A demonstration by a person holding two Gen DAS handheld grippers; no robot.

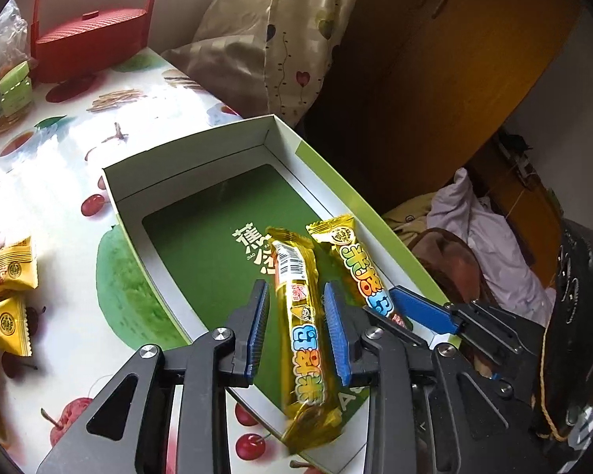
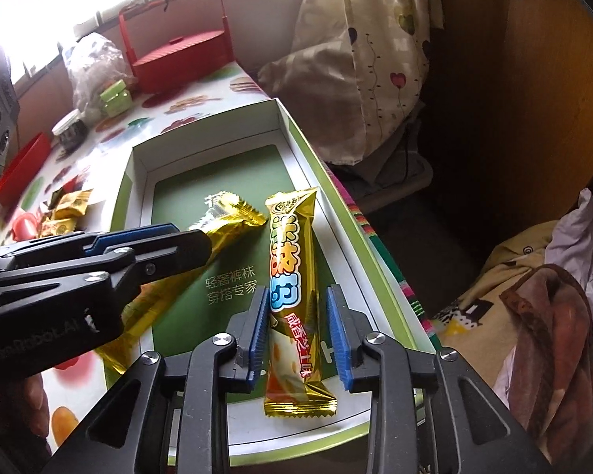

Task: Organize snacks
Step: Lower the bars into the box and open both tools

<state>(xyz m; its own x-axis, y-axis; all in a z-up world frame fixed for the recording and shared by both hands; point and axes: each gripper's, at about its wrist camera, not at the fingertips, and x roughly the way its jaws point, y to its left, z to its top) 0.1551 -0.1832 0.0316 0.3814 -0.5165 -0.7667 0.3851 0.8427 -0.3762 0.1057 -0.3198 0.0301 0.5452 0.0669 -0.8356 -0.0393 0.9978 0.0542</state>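
Gold snack bars straddled by both gaping hand-held grippers, left [image 1: 296,328] and right [image 2: 298,331]; only the right view shows both lying in the box [image 2: 296,130], free green floor beyond.

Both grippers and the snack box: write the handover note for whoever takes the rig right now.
Left gripper: open, jaws either side of a gold snack bar with its barcode side up, inside the green box. Whether the bar already rests on the box floor, I cannot tell.
Right gripper: open, straddling a second gold snack bar that lies flat in the box near its right wall.
Done: two bars are in the box, side by side.
Left: the small yellow snack packets lie on the fruit-print tablecloth left of the box. Pull both grippers back, then collect those.
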